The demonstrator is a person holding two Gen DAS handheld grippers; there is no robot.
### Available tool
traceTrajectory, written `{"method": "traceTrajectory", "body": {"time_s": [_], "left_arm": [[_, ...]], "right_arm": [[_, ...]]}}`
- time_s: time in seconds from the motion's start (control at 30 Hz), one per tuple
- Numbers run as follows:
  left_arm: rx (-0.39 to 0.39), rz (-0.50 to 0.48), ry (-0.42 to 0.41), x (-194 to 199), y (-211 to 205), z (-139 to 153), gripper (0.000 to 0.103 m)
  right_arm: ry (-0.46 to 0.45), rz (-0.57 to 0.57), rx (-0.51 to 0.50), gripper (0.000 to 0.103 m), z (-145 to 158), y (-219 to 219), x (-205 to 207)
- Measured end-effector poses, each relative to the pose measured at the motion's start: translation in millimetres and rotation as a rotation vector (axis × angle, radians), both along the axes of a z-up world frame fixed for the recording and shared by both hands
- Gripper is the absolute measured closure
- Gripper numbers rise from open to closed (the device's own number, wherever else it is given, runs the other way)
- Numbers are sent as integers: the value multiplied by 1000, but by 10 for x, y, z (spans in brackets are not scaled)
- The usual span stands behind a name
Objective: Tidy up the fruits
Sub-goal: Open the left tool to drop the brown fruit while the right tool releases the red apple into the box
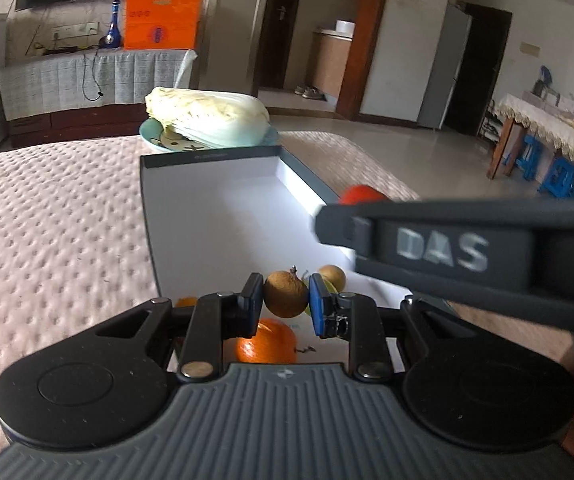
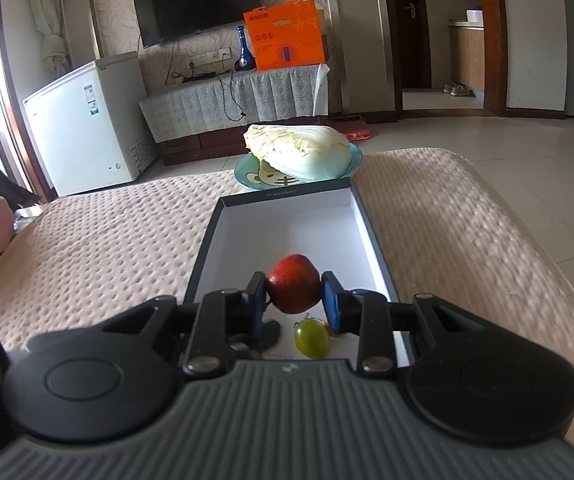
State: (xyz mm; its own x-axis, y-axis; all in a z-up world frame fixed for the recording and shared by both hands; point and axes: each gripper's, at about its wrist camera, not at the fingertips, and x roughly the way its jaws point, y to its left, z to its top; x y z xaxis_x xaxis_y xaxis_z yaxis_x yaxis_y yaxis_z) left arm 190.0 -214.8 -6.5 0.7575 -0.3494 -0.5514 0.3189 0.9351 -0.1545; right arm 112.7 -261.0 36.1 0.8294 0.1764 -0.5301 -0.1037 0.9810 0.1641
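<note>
We hold two grippers over a white box with a dark rim, which lies open on a pink dimpled cloth.

Our left gripper is clamped on a small brown fruit; both blue pads press its sides and a short stem sticks up from its top. Below it, on the box floor, lies an orange, partly hidden by the gripper's fingers. A second brown fruit sits just right of the held one, with a sliver of green showing beside it.

Our right gripper grips a red fruit, the pads tight against both sides, and holds it above the near end of the box. Under it, on the box floor, lies a green fruit. In the left view this gripper reaches in from the right as a dark arm crossing the box's right wall, with the red fruit showing just beyond it.

The far part of the box is bare white. Beyond its far edge, touching or nearly so, a cabbage lies on a blue plate at the edge of the cloth.
</note>
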Motion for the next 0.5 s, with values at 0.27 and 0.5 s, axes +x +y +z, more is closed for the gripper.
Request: {"method": "traceTrajectory", "body": {"time_s": [0.27, 0.5], "left_arm": [[37, 7, -4, 8, -36, -96, 74], [18, 27, -3, 11, 52, -135, 73]], "right_arm": [[35, 38, -37, 70, -84, 147, 166], [70, 22, -23, 69, -140, 155, 242]]}}
